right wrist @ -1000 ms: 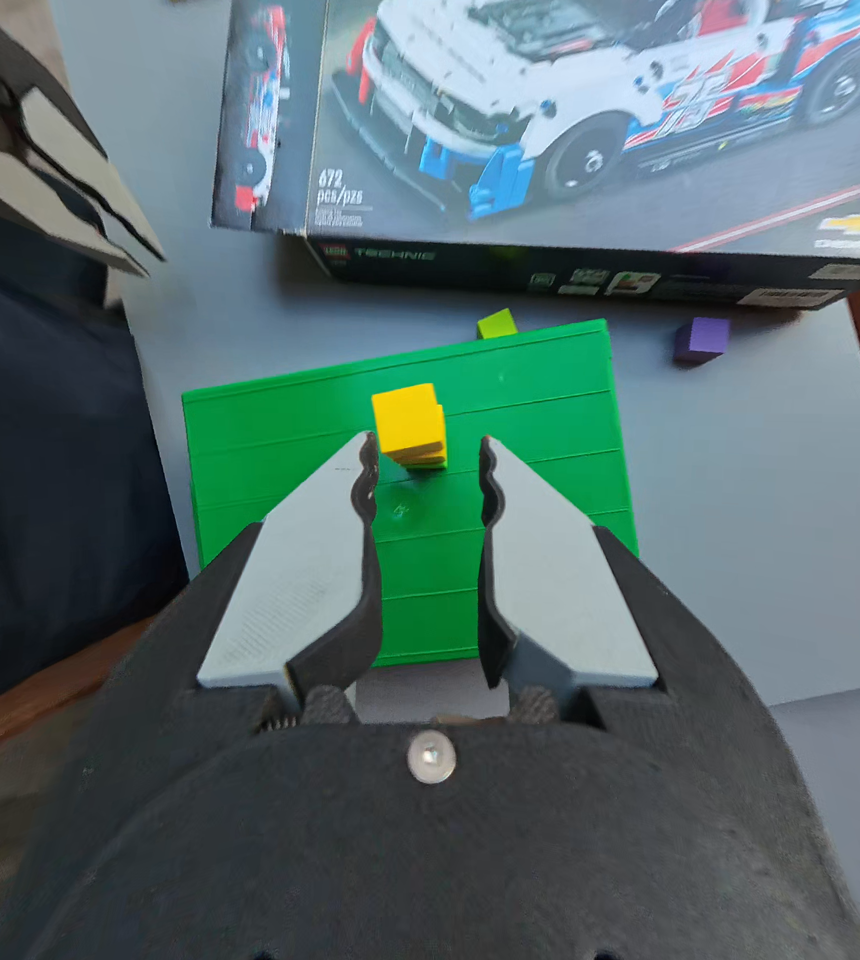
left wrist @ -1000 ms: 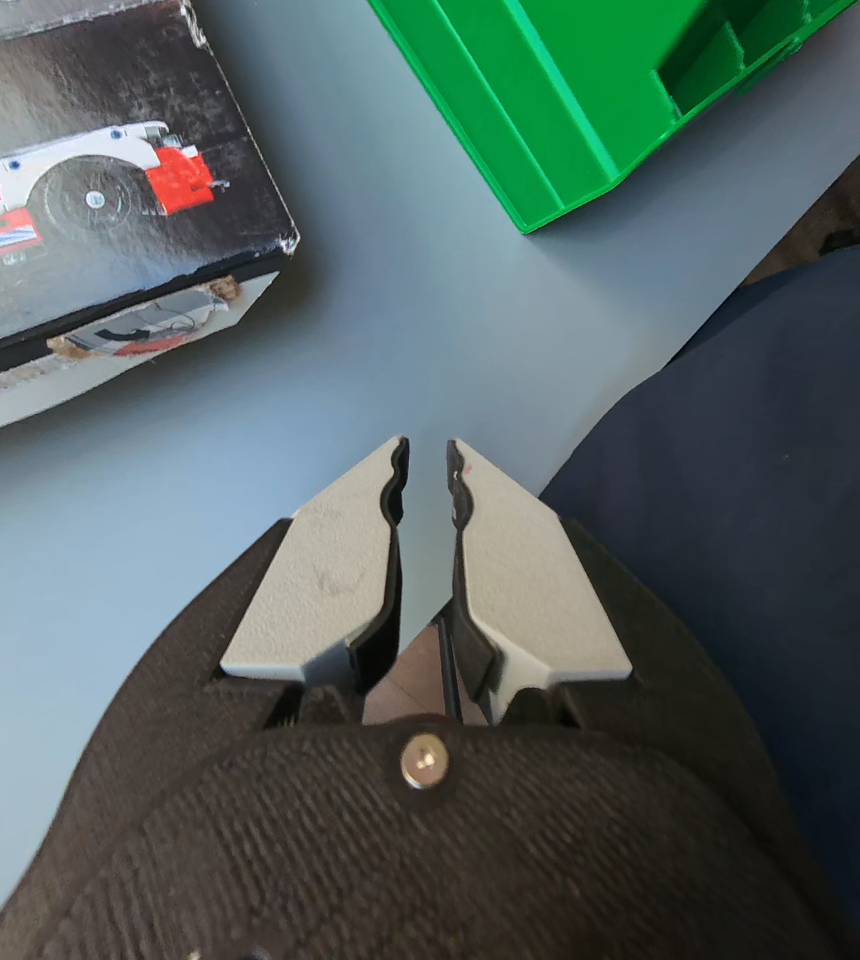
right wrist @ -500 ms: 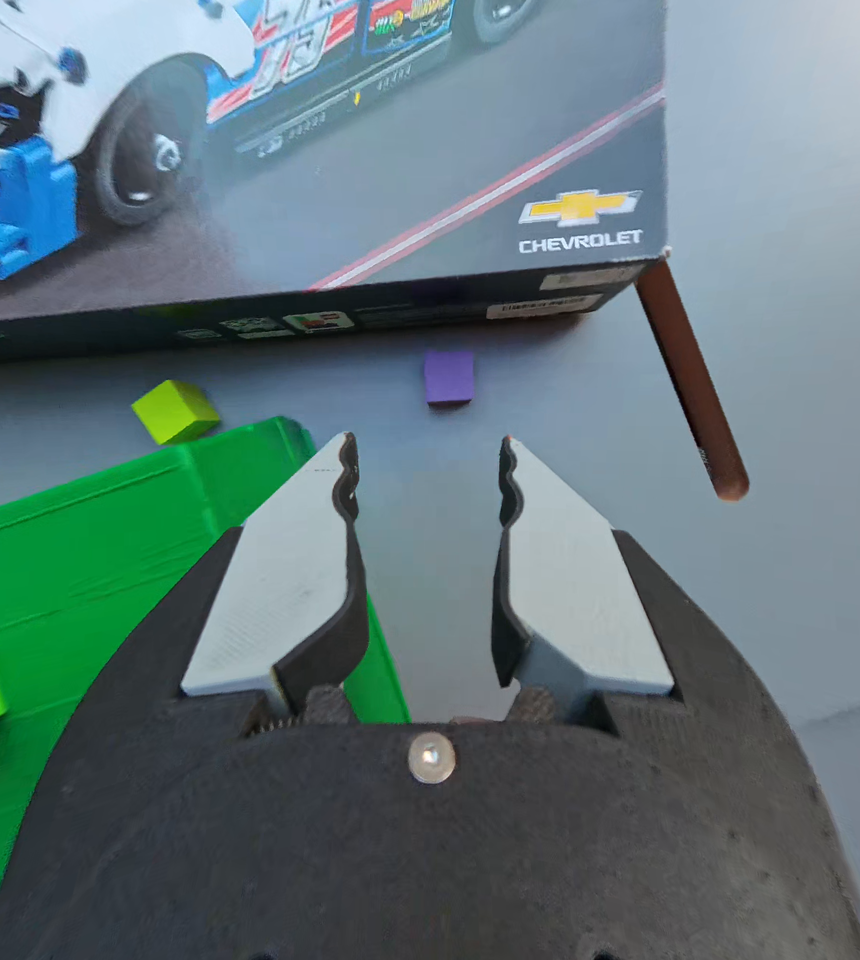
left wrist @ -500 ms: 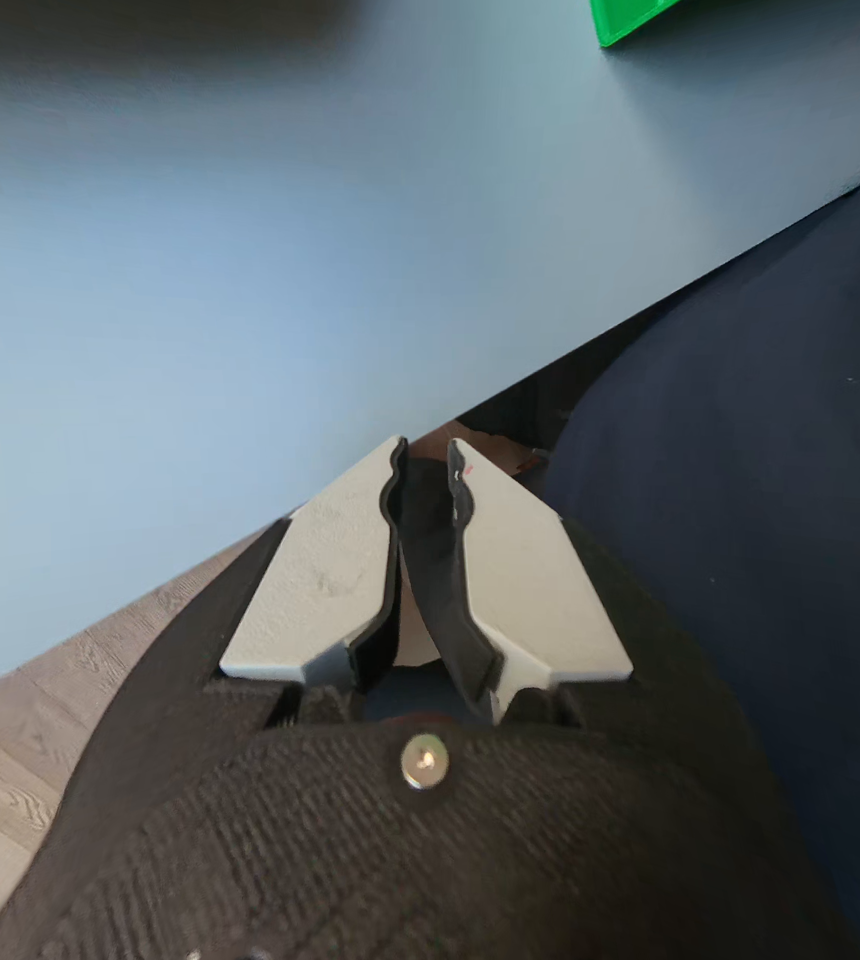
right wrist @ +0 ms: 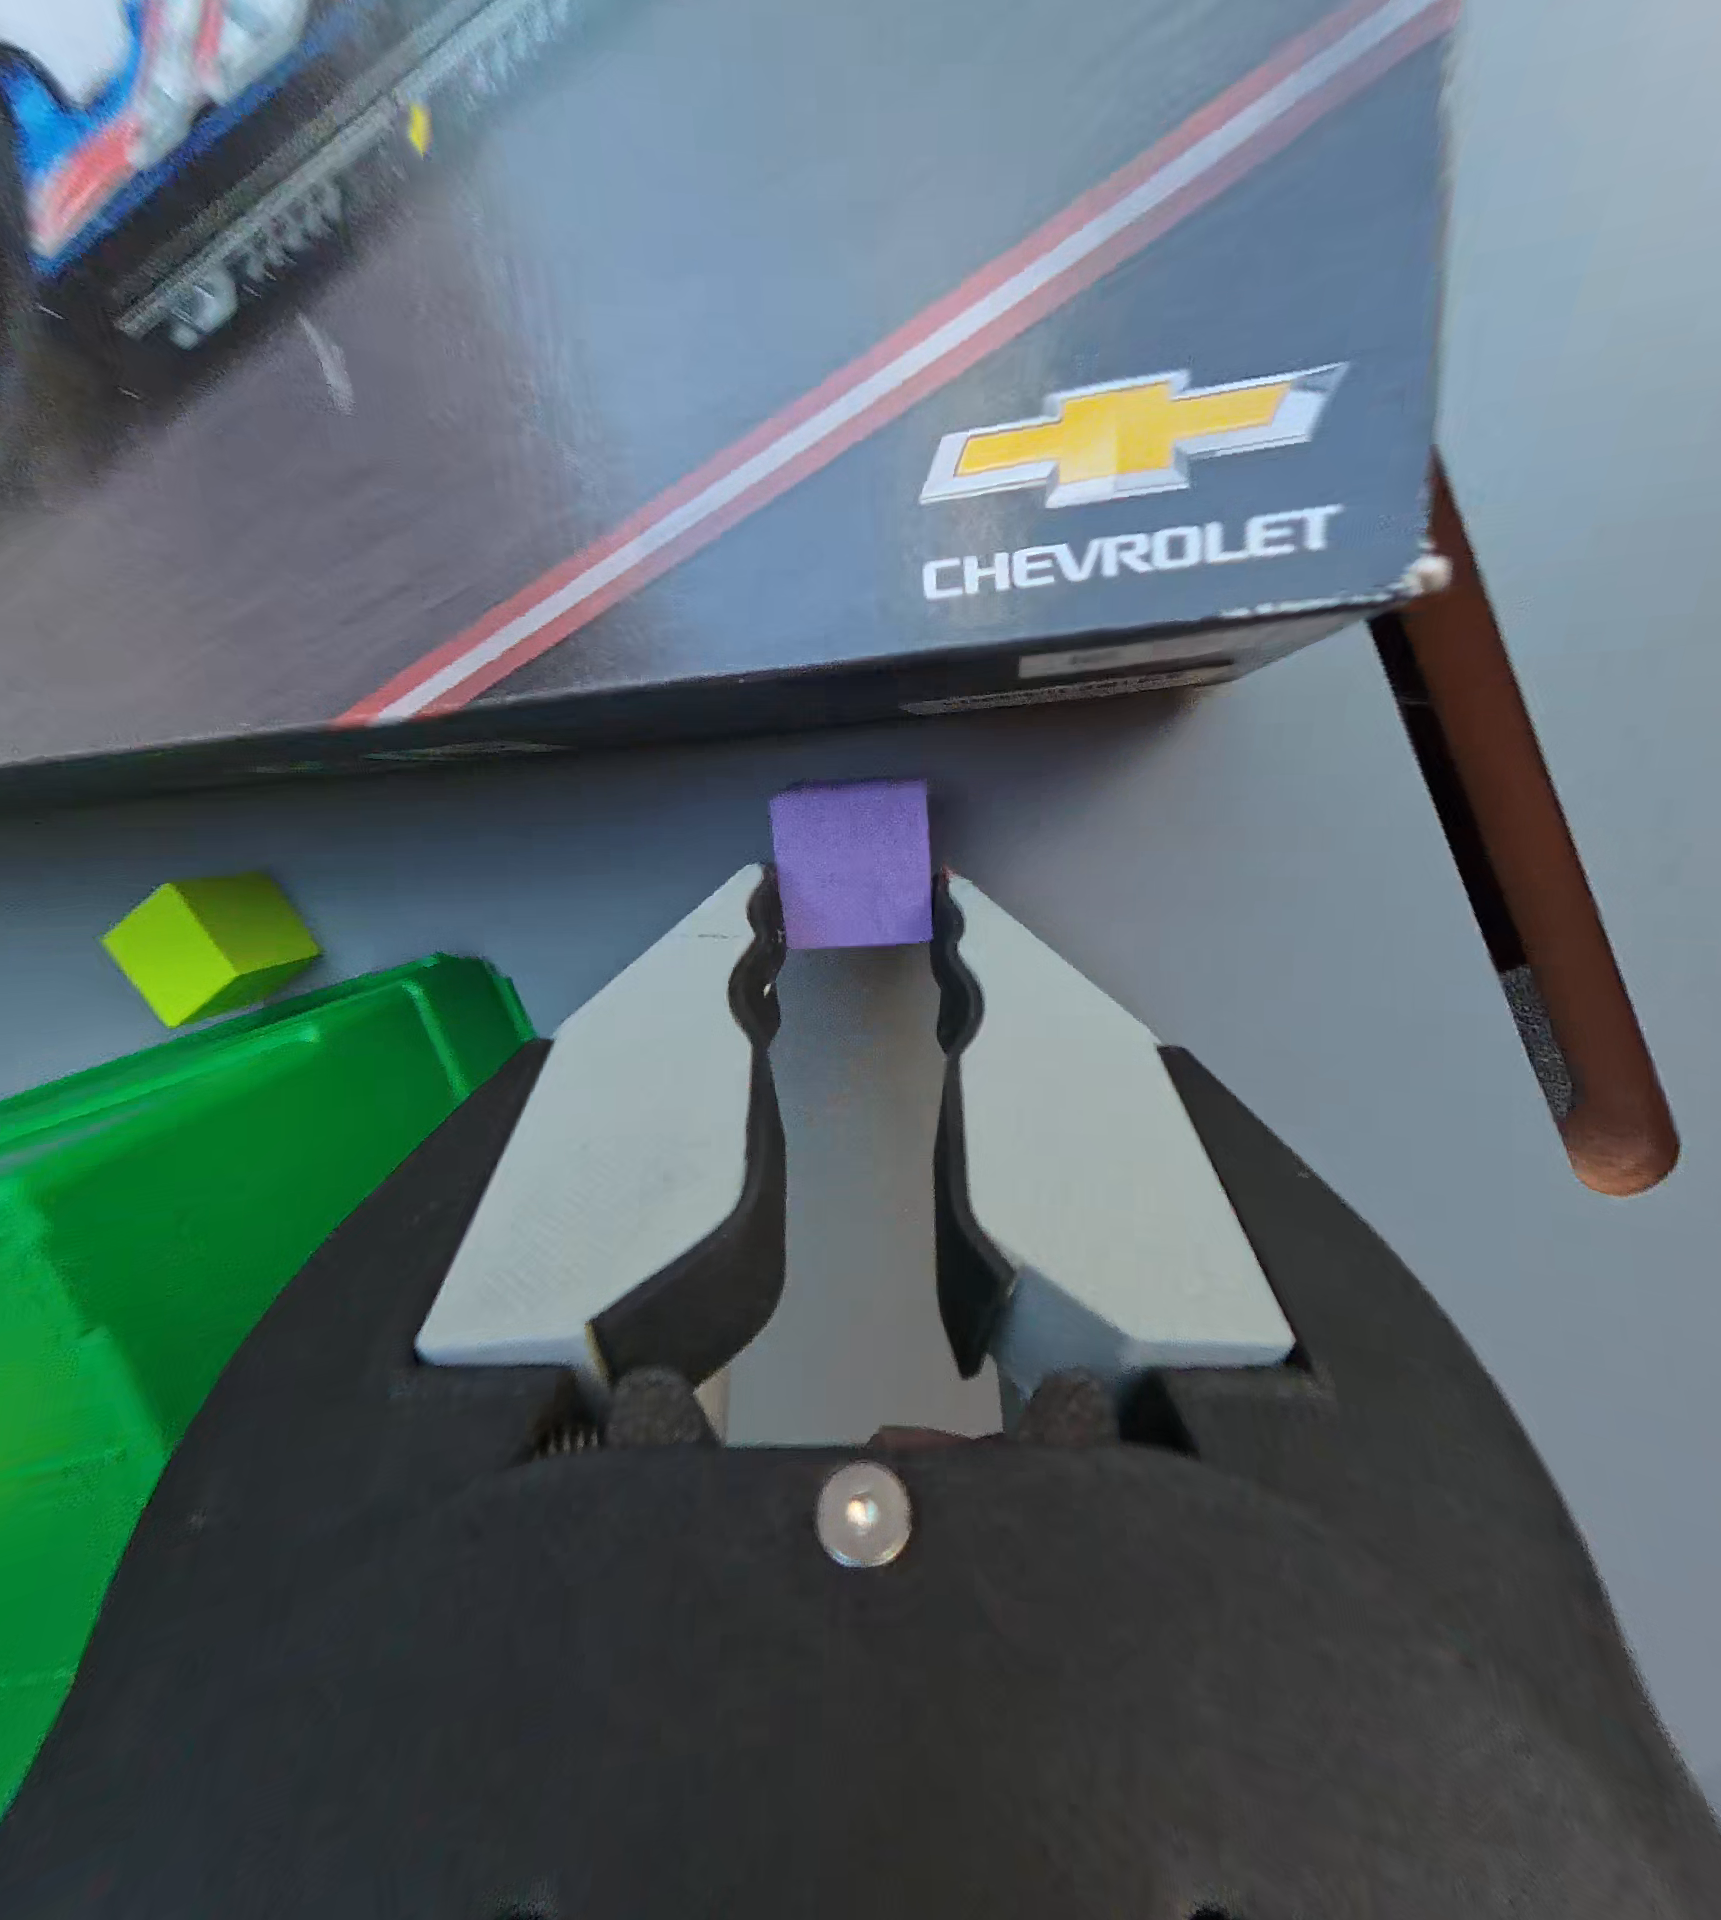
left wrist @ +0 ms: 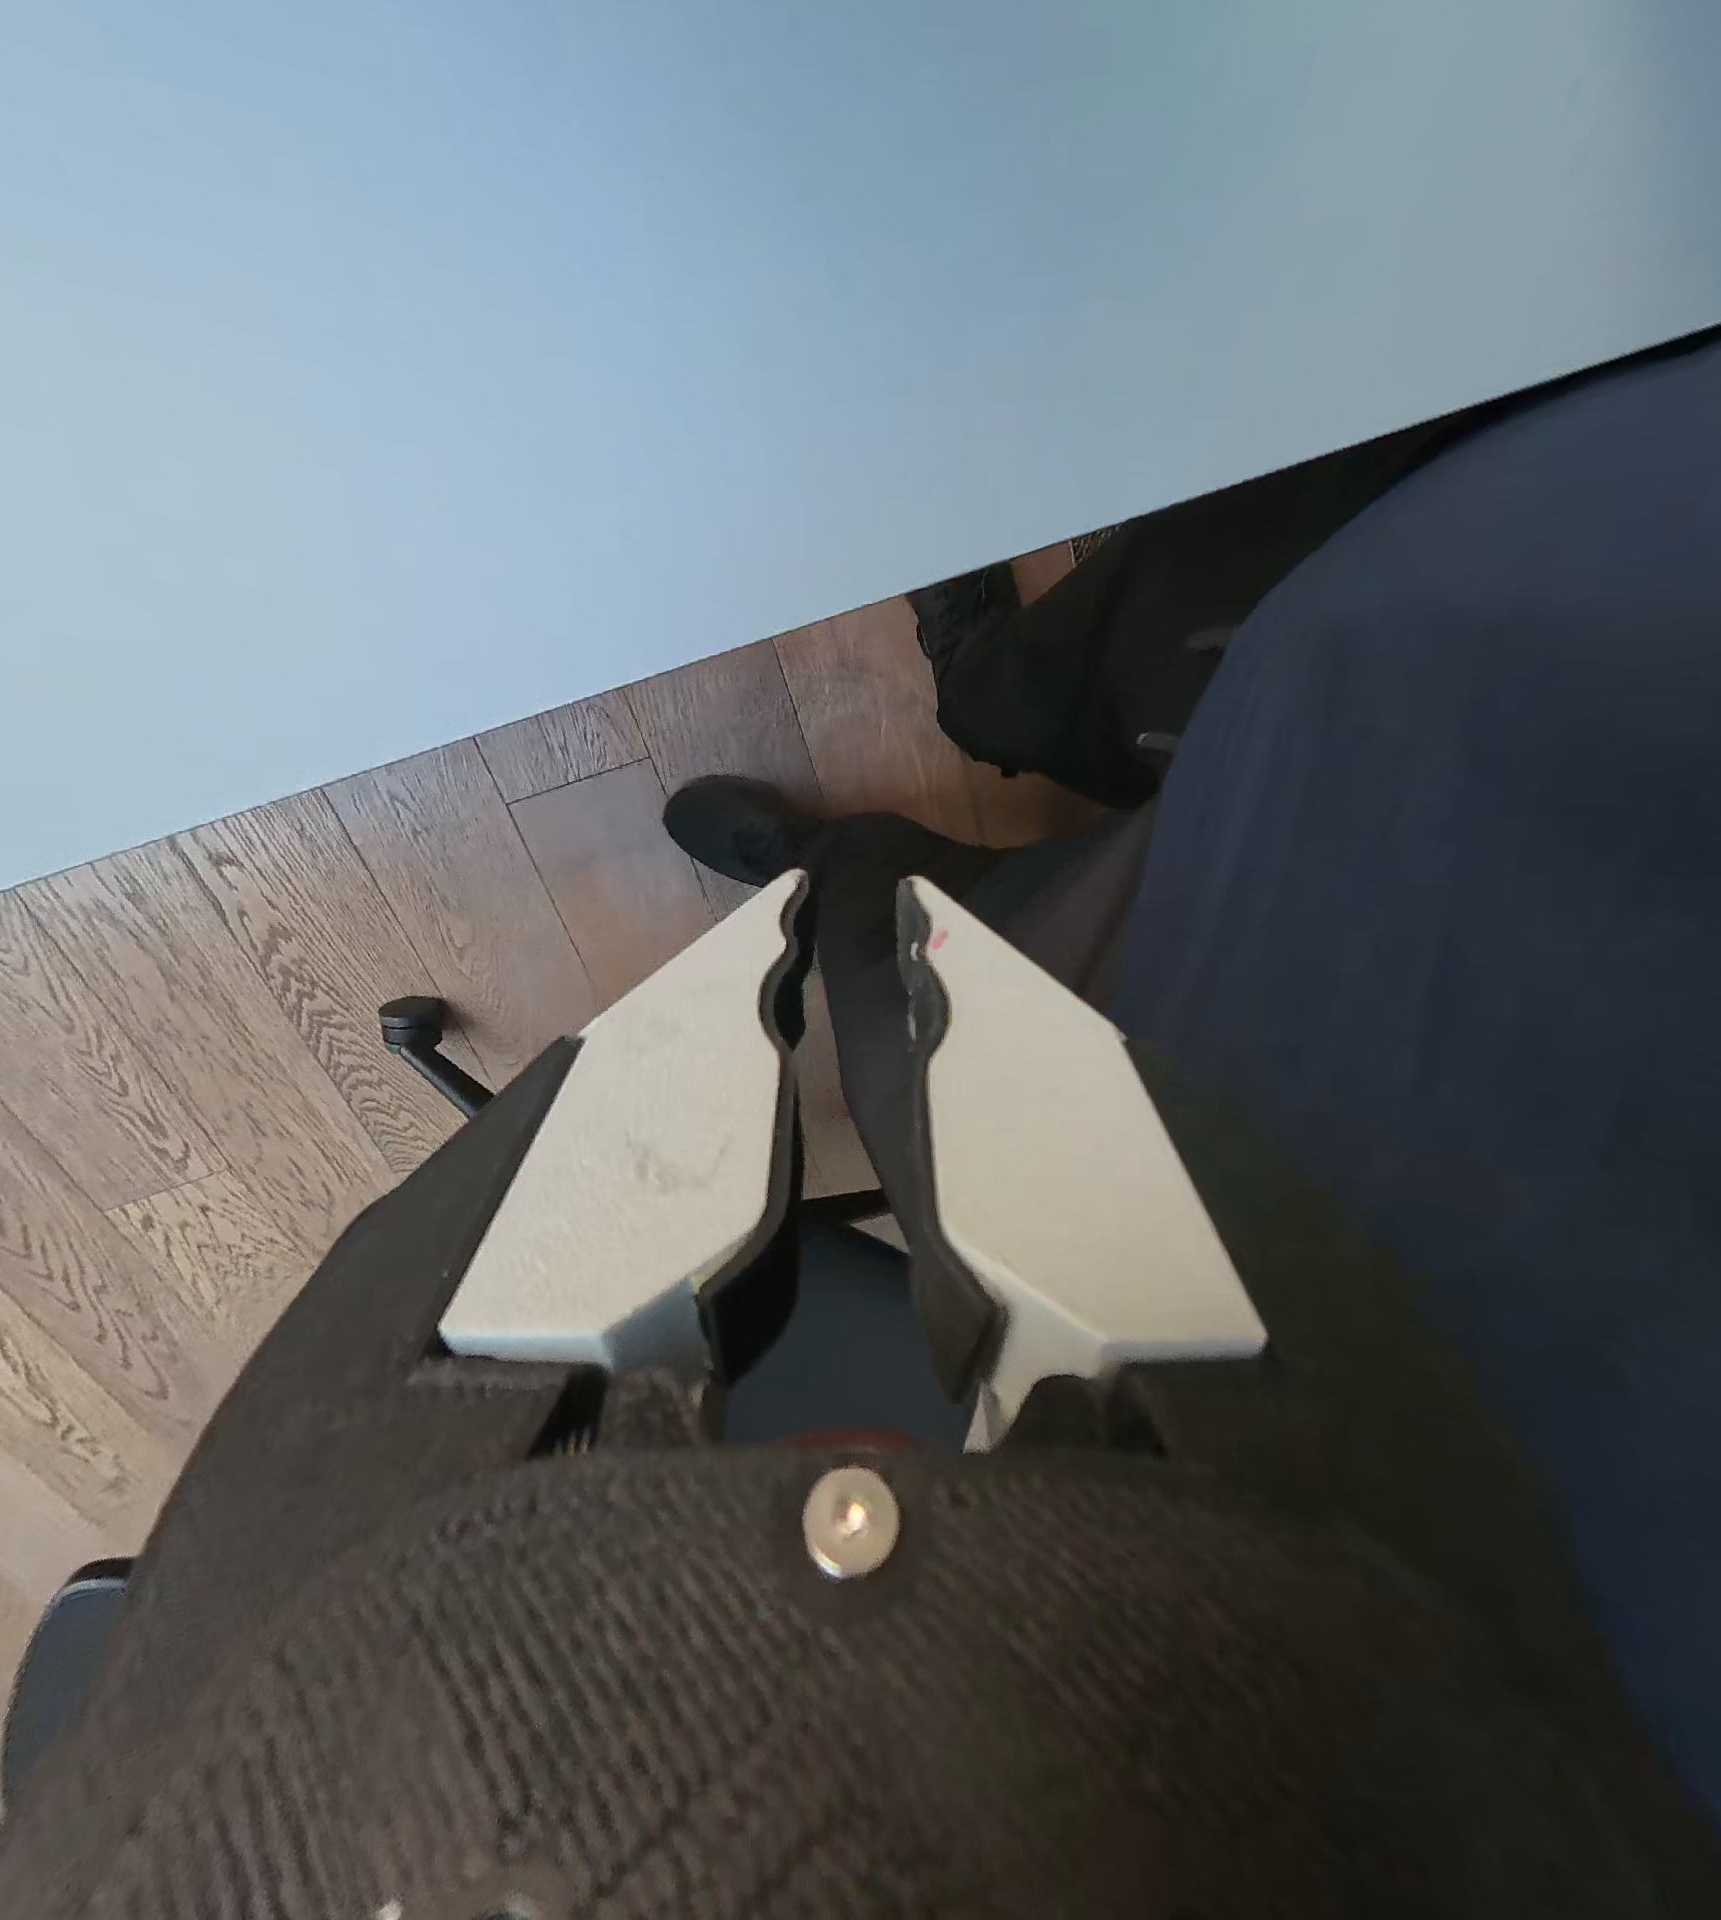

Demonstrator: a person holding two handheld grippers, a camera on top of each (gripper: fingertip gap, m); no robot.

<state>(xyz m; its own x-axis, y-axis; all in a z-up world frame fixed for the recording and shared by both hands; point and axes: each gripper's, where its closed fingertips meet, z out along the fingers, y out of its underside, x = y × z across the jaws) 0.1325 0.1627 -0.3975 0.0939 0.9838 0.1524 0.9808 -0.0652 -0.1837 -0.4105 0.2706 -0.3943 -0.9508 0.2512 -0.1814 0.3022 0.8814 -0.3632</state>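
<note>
On the grey table (right wrist: 1614,312), the right hand-held gripper (right wrist: 854,902) pinches a purple cube (right wrist: 851,868).

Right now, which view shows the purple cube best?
The right wrist view: the purple cube sits between the right gripper fingertips, both pads against its sides, before the printed box. The left wrist view shows none of it, only table and floor.

- Left claw (left wrist: 851,894): fingers a narrow gap apart, seemingly gripping nothing, pointing downward.
- Right claw (right wrist: 854,888): both fingertips pressed against a purple cube (right wrist: 851,868).
</note>
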